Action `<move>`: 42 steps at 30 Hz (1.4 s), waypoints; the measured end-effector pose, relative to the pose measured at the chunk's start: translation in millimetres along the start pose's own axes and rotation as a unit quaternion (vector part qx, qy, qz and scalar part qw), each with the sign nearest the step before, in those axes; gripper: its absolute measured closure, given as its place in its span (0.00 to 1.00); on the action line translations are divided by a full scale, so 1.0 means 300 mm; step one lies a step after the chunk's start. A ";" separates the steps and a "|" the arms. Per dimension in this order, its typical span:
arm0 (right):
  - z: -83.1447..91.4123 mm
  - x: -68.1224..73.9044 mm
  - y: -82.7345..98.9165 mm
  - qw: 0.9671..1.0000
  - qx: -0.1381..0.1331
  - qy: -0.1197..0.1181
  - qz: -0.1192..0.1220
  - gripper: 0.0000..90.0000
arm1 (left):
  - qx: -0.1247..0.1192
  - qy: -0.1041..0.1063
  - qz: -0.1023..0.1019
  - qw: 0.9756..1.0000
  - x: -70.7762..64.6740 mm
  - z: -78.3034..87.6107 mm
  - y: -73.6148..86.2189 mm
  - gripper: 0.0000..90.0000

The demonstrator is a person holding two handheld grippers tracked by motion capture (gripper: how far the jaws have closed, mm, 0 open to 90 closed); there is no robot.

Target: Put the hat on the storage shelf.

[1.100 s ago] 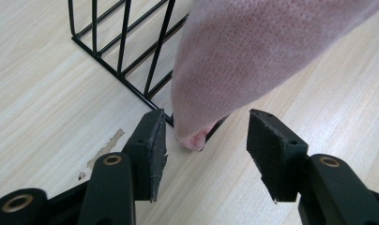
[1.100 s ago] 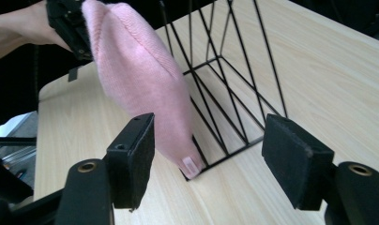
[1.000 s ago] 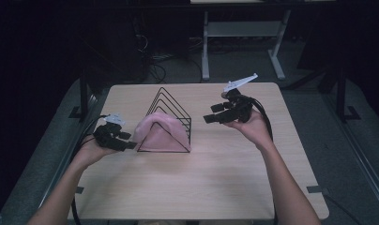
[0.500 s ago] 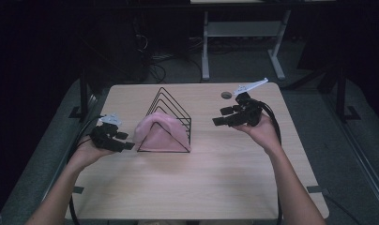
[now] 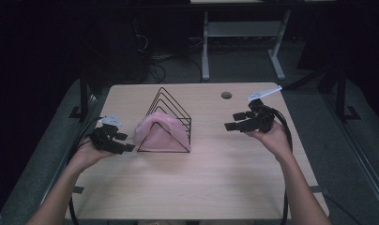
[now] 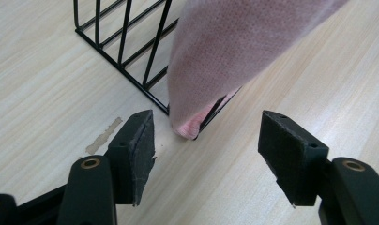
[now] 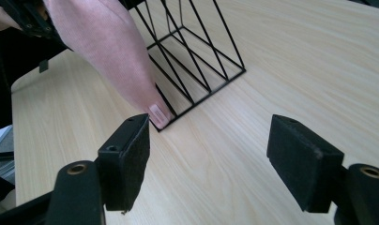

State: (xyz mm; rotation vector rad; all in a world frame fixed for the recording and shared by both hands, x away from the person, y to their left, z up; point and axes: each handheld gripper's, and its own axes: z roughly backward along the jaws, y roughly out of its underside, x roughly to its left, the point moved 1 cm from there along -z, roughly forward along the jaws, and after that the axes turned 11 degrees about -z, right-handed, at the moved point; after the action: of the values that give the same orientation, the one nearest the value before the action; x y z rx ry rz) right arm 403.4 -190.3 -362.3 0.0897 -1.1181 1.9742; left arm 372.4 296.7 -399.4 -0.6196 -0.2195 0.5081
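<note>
The pink cloth (image 5: 160,133) is hanging draped over the black wire rack (image 5: 174,104), just ahead of the left gripper (image 5: 124,142), whose jaws have just been opening and are holding nothing. The right gripper (image 5: 231,121) is hovering well apart across the table (image 5: 216,187), its jaws also just widening and empty, so the draping is looking finished, with only pulling clear seemingly left.

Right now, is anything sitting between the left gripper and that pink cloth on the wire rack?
Nothing visible. The left gripper is open, with bare table between it and the pink cloth's lower corner, which hangs over the black wire rack just ahead.
</note>
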 end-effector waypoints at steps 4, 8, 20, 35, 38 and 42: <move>0.017 -0.022 0.033 1.000 -0.002 0.006 -0.009 0.32 | 0.001 -0.001 0.000 1.000 -0.002 -0.002 0.006 0.38; 0.029 -0.037 0.058 1.000 -0.004 0.010 -0.018 0.32 | 0.002 -0.002 0.002 1.000 -0.003 -0.003 0.010 0.36; 0.068 -0.080 0.137 0.999 -0.007 0.023 -0.039 0.32 | 0.006 -0.004 0.000 1.000 -0.016 -0.012 0.007 0.31; 0.119 -0.135 0.267 0.997 -0.020 0.031 -0.073 0.30 | -0.002 -0.010 0.002 1.000 -0.045 -0.003 0.037 0.30; 0.128 -0.144 0.295 0.996 -0.023 0.033 -0.080 0.30 | -0.001 -0.011 0.004 1.000 -0.051 -0.001 0.043 0.30; 0.135 -0.150 0.324 0.995 -0.023 0.034 -0.089 0.30 | -0.008 -0.012 0.007 1.000 -0.060 0.002 0.048 0.30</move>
State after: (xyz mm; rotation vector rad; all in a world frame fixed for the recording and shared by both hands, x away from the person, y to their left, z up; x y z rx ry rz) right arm 351.7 -272.5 -422.9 0.0935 -1.0721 1.7809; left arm 351.3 297.7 -408.4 -0.6307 -0.2416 0.5285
